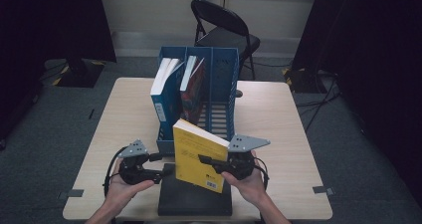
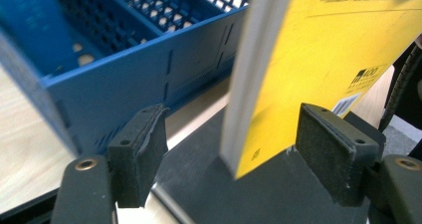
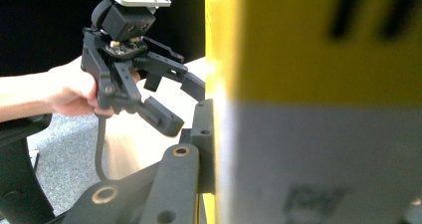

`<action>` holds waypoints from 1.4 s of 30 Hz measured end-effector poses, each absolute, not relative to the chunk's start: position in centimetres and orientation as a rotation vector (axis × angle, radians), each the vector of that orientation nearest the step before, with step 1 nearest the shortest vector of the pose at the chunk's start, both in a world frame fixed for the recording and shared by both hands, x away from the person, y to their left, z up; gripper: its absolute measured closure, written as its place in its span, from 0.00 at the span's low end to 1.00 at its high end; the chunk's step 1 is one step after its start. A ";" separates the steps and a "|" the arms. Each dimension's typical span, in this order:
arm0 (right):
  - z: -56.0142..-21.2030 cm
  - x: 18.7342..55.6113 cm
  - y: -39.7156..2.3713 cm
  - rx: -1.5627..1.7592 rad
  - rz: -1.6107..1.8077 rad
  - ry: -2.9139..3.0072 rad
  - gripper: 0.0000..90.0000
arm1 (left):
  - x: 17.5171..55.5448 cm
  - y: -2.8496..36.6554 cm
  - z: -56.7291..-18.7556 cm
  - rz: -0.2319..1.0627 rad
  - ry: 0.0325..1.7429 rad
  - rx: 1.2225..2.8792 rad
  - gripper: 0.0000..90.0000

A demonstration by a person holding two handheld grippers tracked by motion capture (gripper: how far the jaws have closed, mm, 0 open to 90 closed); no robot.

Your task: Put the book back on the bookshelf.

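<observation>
A yellow book (image 1: 201, 157) stands tilted on a dark flat pad (image 1: 194, 196) in front of the blue file rack (image 1: 219, 79). My right gripper (image 1: 209, 164) is shut on the book's right side, one jaw flat across the cover (image 3: 308, 59). My left gripper (image 1: 164, 165) is at the book's lower left corner with its jaws open. In the left gripper view the left gripper (image 2: 234, 154) has that corner (image 2: 318, 59) between its pads; the left pad (image 2: 139, 154) stands clear of the page edge. The right gripper view shows the left gripper (image 3: 176, 102) open beside the book.
The rack (image 2: 124, 79) has three slots: a blue book (image 1: 164, 94) in the left one, a red book (image 1: 191, 84) in the middle, the right one empty. Light wood table (image 1: 124, 114) lies bare on both sides. A black folding chair (image 1: 224, 30) stands behind the table.
</observation>
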State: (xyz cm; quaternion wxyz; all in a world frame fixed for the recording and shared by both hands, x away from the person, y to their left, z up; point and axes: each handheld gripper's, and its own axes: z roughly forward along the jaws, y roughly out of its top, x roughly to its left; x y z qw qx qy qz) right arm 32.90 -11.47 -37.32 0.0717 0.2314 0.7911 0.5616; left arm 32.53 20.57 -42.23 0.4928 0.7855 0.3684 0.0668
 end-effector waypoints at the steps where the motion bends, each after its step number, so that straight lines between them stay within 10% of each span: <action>1: -37.3 32.9 -11.7 0.696 1.691 2.378 0.84 | 32.5 20.8 -42.2 0.170 0.909 1.910 0.29; 42: -36.5 32.0 -13.6 0.686 1.629 2.425 0.84 | 33.2 25.3 -46.0 0.291 1.143 1.972 0.18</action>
